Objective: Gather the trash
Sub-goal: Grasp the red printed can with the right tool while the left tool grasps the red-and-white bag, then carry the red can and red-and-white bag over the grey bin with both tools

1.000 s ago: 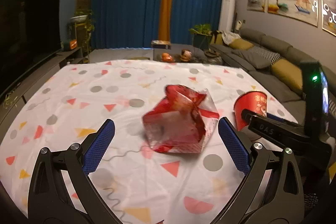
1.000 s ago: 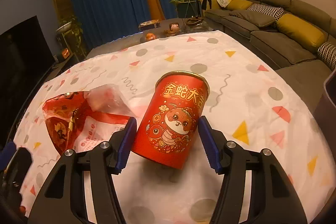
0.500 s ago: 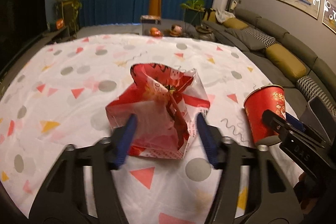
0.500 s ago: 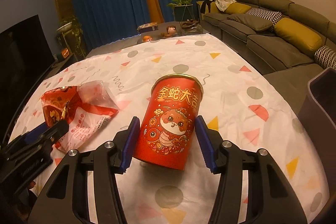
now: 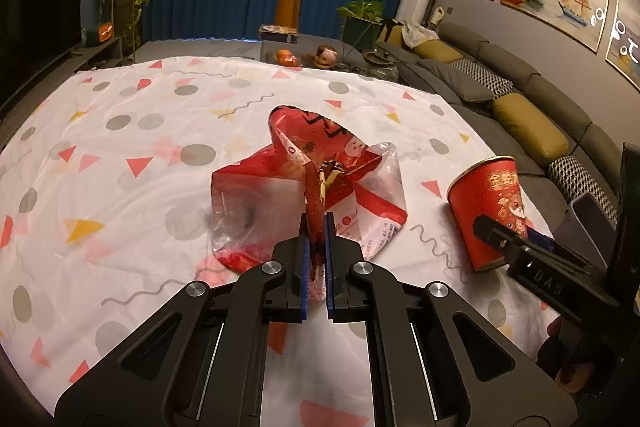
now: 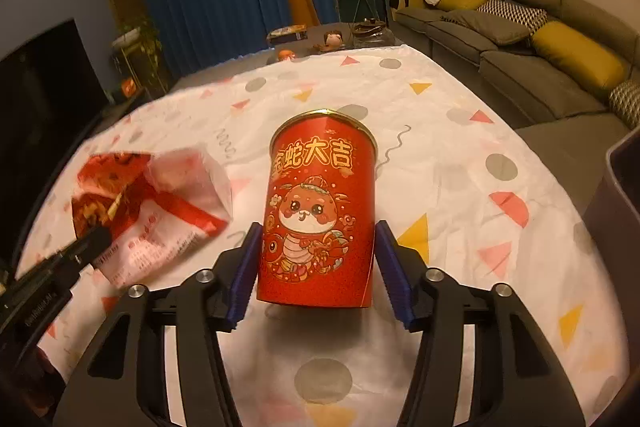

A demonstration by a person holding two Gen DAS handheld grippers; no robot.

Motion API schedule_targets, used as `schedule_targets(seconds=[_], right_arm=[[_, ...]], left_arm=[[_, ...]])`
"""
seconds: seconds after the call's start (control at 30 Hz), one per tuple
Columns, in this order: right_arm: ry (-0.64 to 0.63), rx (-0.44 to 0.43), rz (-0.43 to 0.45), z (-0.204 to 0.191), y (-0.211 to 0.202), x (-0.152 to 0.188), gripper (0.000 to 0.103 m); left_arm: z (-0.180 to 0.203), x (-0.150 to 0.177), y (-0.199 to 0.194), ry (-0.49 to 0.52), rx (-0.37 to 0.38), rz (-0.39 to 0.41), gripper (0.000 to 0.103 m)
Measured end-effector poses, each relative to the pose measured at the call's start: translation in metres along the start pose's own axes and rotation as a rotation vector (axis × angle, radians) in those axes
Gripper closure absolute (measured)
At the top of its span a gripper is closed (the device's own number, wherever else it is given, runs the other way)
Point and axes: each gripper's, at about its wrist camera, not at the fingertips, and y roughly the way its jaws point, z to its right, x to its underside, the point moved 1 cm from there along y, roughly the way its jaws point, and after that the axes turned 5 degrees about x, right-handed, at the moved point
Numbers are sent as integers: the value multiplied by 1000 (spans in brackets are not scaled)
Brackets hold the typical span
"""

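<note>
Both grippers engaged: left gripper (image 5: 315,227) fingers pinch the plastic bag (image 5: 304,187); right gripper (image 6: 316,251) fingers apparently clamp the red can (image 6: 320,211).

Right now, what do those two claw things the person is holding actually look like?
Both look alike. The left claw and the right claw are black frames with triangular cut-outs and silver round bolts at the joints. Each ends in two fingers lined with ribbed blue pads. Small pale lettering marks the side. No cables or sleeves show.

Patterned tablecloth (image 5: 120,147), grey sofa (image 6: 520,39)
</note>
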Motion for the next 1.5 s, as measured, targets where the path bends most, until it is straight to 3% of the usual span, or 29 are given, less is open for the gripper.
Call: schedule_targets(seconds=[0.33, 0.6, 0.87, 1.07, 1.3, 1.5], right_arm=[[-12, -3, 103, 11, -39, 2, 53], [3, 22, 205, 47, -106, 8, 52], [26, 102, 301, 111, -170, 21, 52], [84, 226, 344, 177, -201, 34, 52], [168, 327, 358, 240, -217, 43, 51], [196, 377, 366, 267, -216, 43, 50]], left_arm=[[10, -1, -32, 13, 2, 71, 99], [55, 6, -63, 72, 46, 110, 99], [138, 9, -78, 169, 151, 126, 99], [225, 18, -73, 274, 264, 122, 99], [315, 31, -41, 363, 380, 84, 99], [350, 46, -6, 404, 454, 13, 94]])
